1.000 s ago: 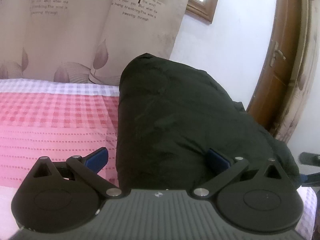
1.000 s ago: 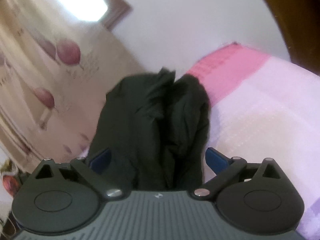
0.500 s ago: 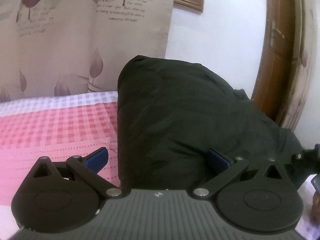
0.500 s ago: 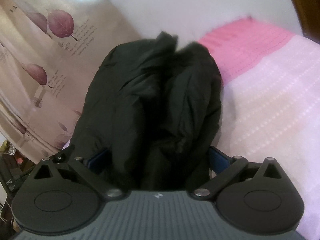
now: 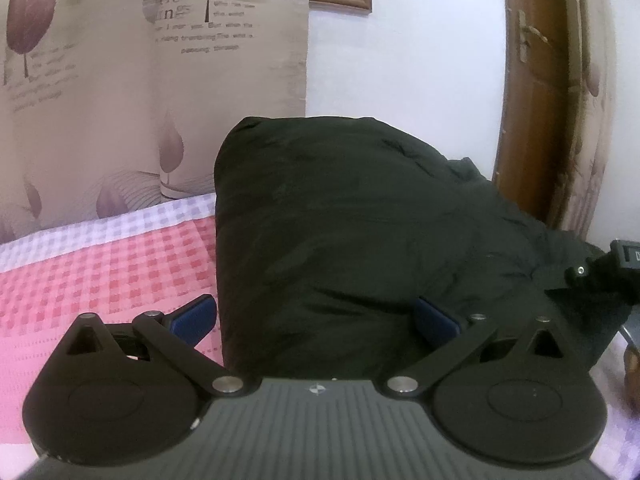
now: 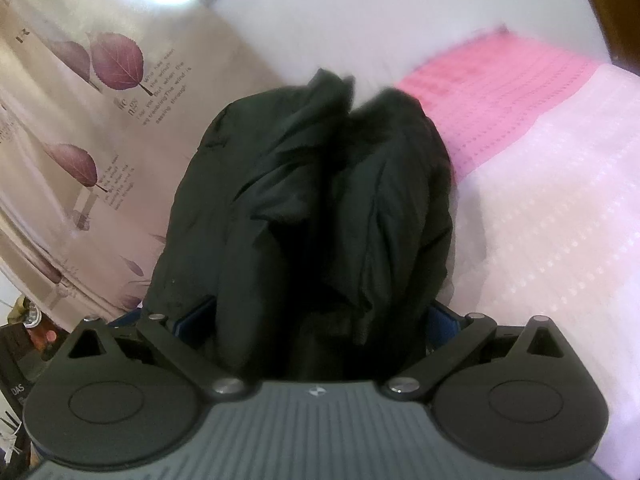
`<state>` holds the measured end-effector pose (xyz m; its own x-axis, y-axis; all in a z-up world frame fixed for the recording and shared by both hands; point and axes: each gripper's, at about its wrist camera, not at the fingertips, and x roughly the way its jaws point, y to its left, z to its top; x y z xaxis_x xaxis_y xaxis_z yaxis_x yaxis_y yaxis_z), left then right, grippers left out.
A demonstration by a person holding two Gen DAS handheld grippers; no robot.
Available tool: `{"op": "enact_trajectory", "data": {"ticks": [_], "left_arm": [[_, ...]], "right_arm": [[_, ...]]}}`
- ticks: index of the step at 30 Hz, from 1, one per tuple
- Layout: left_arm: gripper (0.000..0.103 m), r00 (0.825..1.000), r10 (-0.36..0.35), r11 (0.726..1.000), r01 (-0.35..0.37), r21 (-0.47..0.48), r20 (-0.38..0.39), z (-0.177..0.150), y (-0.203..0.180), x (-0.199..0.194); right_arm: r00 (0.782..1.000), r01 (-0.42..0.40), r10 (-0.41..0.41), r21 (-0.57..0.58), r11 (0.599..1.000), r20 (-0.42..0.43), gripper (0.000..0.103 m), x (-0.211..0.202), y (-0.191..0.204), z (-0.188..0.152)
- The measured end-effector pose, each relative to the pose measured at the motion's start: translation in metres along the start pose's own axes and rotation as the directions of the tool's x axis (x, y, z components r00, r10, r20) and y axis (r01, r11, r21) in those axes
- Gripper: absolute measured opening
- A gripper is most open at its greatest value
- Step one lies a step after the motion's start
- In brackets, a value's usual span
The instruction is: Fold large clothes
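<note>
A large black padded jacket [image 5: 340,232] lies bunched on the bed, folded into a thick bundle. My left gripper [image 5: 316,316] stands with its jaws wide apart around the near edge of the bundle, a blue fingertip [image 5: 192,314] showing on the left. In the right wrist view the jacket [image 6: 320,208] rises in two thick folds between the jaws of my right gripper [image 6: 316,316], which are wide apart around the cloth. The right gripper's body shows at the right edge of the left wrist view [image 5: 608,268].
The bed has a pink checked cover [image 5: 100,272], pale pink to the right [image 6: 560,240]. A leaf-print curtain [image 5: 160,80] hangs behind. A white wall and a brown wooden door [image 5: 536,100] stand at the right. Clutter sits at the lower left [image 6: 24,332].
Both grippers have moved nearer the jacket, which now fills more of both views. The right gripper's body has come further into the left wrist view. The jaws stay wide apart.
</note>
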<state>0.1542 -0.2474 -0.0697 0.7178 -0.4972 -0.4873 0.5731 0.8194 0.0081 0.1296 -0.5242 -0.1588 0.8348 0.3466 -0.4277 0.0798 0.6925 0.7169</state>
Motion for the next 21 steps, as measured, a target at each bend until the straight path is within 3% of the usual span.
{"op": "enact_trajectory", "data": {"ticks": [12,15,18,21], "left_arm": [[0.103,1.0,-0.002,0.998,0.002,0.06,-0.005,0.007,-0.002,0.002],[0.103,0.999,-0.027,0.999,0.028,-0.016,0.021,0.015,0.019,-0.001],[0.103,0.99,-0.13,0.976,0.137,-0.168,0.055,0.02,0.066,0.009],[0.103,0.975,-0.201,0.945,0.168,-0.28,-0.092,0.024,0.104,0.051]], "right_arm": [[0.999,-0.032,0.031,-0.02,0.999,-0.018,0.103,0.005,-0.004,0.004],[0.999,-0.039,0.039,-0.025,0.999,-0.025,0.103,0.004,-0.006,0.006],[0.998,-0.051,0.05,-0.027,0.998,-0.04,0.103,0.005,-0.007,0.008],[0.996,-0.069,0.067,-0.036,0.997,-0.054,0.103,0.007,-0.008,0.012]]}}
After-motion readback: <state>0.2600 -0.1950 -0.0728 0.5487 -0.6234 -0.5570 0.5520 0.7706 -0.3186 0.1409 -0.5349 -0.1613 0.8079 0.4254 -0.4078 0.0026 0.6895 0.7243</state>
